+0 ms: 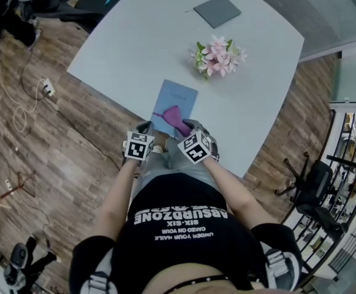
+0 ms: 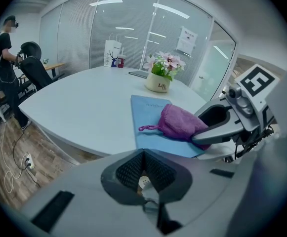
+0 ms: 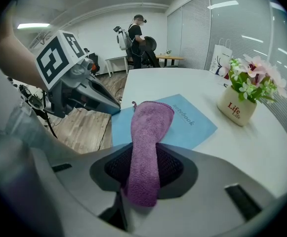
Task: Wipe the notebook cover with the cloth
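Observation:
A light blue notebook [image 1: 174,106] lies flat at the near edge of the white table [image 1: 135,35]. A purple cloth [image 1: 173,116] rests on its cover, and my right gripper [image 1: 187,129] is shut on the cloth's near end. In the right gripper view the cloth [image 3: 148,142] runs from between the jaws out onto the notebook [image 3: 192,122]. My left gripper [image 1: 146,129] sits at the table edge just left of the notebook, shut with nothing in it. The left gripper view shows the notebook [image 2: 150,120], the cloth [image 2: 178,123] and the right gripper [image 2: 215,132].
A pot of pink flowers [image 1: 217,57] stands beyond the notebook. A dark grey pad [image 1: 217,11] lies at the far side of the table. A person [image 3: 136,36] stands by a chair at the back of the room. Cables and a socket strip [image 1: 46,89] lie on the wooden floor.

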The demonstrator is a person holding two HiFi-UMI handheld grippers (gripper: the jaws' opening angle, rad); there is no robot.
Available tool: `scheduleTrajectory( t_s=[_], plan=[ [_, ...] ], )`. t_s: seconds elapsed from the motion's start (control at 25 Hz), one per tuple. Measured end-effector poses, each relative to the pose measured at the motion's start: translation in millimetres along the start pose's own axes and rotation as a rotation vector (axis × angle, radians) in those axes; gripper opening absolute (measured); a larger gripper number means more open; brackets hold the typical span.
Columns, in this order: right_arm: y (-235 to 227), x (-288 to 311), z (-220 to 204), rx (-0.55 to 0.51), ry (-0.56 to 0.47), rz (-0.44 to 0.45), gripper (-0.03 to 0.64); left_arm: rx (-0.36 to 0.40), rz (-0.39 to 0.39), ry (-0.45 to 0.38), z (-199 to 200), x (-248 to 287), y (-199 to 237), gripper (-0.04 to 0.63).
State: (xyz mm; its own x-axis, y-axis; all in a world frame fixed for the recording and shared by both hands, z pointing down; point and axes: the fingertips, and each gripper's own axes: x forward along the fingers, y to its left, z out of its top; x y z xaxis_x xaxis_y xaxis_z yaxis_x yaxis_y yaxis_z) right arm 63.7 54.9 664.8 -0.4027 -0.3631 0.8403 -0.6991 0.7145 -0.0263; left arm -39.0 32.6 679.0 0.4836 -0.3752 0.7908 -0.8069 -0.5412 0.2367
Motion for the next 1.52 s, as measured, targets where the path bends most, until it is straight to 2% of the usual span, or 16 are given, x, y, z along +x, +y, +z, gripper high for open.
scheduleTrajectory(
  t_s=[0.4, 0.84, 1.52],
  plan=[
    [19.9, -1.7, -5.5, 0.025, 0.027, 0.047, 0.135, -0.004, 0.003, -0.005, 0.1, -0.3, -0.9, 0.015],
    [20.0, 0.3, -6.7, 0.028, 0.048, 0.083, 0.137, 0.001, 0.002, -0.004, 0.2, -1.1, -0.8, 0.015],
    [20.0, 0.6, -6.4, 0.017, 0.022, 0.073, 0.138, 0.004, 0.004, -0.013, 0.6, -1.0, -1.1, 0.015]
  ],
)
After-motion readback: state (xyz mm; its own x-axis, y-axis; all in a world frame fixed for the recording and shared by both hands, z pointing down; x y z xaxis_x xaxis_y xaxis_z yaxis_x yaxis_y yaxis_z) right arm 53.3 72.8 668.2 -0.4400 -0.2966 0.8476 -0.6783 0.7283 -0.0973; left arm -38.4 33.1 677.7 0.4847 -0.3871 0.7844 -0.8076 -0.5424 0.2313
